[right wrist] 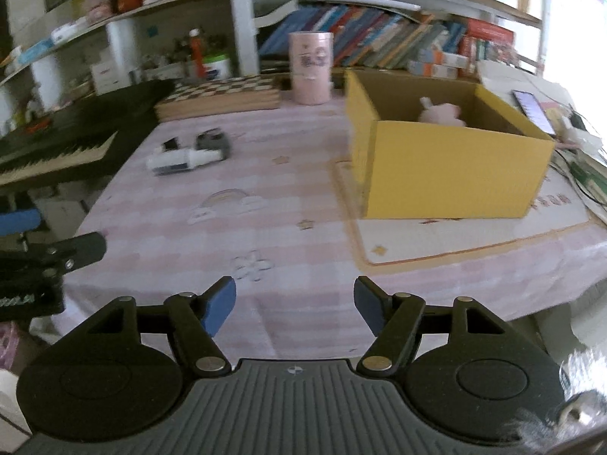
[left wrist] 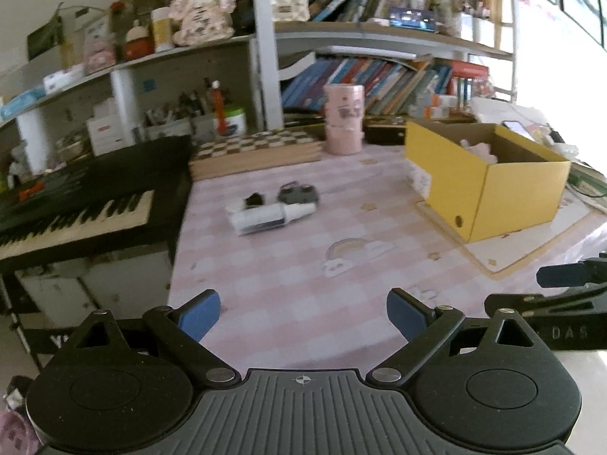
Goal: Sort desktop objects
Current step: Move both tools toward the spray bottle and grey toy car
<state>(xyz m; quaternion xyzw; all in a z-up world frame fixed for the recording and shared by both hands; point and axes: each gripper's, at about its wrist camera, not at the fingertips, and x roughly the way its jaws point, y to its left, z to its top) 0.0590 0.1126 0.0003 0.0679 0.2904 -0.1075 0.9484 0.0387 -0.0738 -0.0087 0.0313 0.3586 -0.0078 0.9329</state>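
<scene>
behind the yellow box wall, a half-hidden pink toy; both grippers' fingers apart, empty.

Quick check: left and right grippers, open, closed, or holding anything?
Left gripper: open, holding nothing.
Right gripper: open, holding nothing.

Legible text is limited. In the left wrist view, the letters "DAS" are printed in pale characters on the black body of the other tongs unit, at 3 o'clock. The pink canister at 12 o'clock carries a dark printed mark, too blurred to read. Book spines, shelf packages and the mat lettering beside the yellow box are unreadable.
</scene>
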